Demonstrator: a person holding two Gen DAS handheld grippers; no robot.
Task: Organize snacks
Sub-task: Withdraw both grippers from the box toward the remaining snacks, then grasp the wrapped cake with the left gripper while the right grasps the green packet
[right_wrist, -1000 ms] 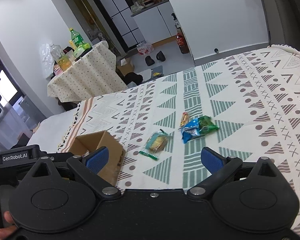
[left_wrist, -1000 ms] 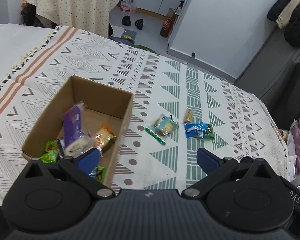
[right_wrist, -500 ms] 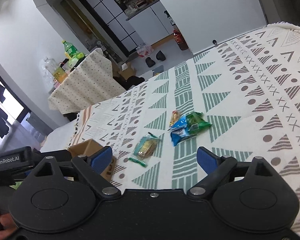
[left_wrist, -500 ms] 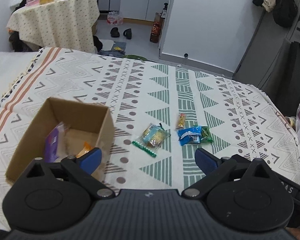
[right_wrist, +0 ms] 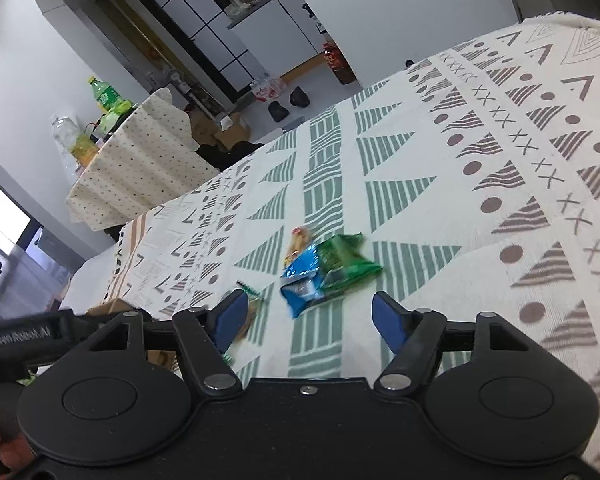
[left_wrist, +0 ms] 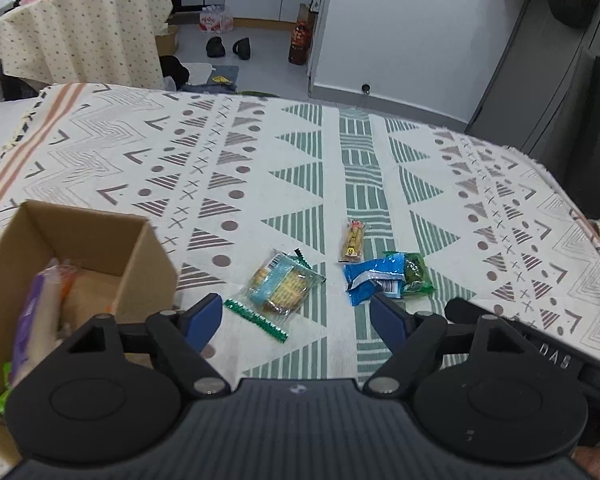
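1. Two grippers show, one per view: the left gripper (left_wrist: pixel 296 318) and the right gripper (right_wrist: pixel 306 318), each with its two blue-padded fingers spread well apart and nothing between them.
2. One open cardboard box (left_wrist: pixel 100 236) stands at the near left of the patterned blanket (left_wrist: pixel 292 160). It holds several snacks; a purple packet (left_wrist: pixel 28 320) and a pale wrapped one beside it stand against its left wall, with a bit of bright green wrapper at the near corner. An exact count inside cannot be made.
3. Five snacks lie loose on the blanket, right of the box:
   - one clear packet with a blue label (left_wrist: pixel 284 286), nearest the box;
   - one thin green serrated strip (left_wrist: pixel 256 320), just near of that packet and touching its edge;
   - one small orange-yellow stick packet (left_wrist: pixel 353 240), farthest from the camera;
   - one blue wrapper (left_wrist: pixel 374 280), crumpled, just near of the stick packet;
   - one dark green wrapper (left_wrist: pixel 414 274), touching the blue wrapper's right side and partly under it.
4. In the right wrist view the blue wrapper (right_wrist: pixel 304 276) and green wrapper (right_wrist: pixel 340 262) lie just beyond the open fingers, slightly blurred.
5. One cloth-covered round table (left_wrist: pixel 80 24) stands far left, with bottles on top.
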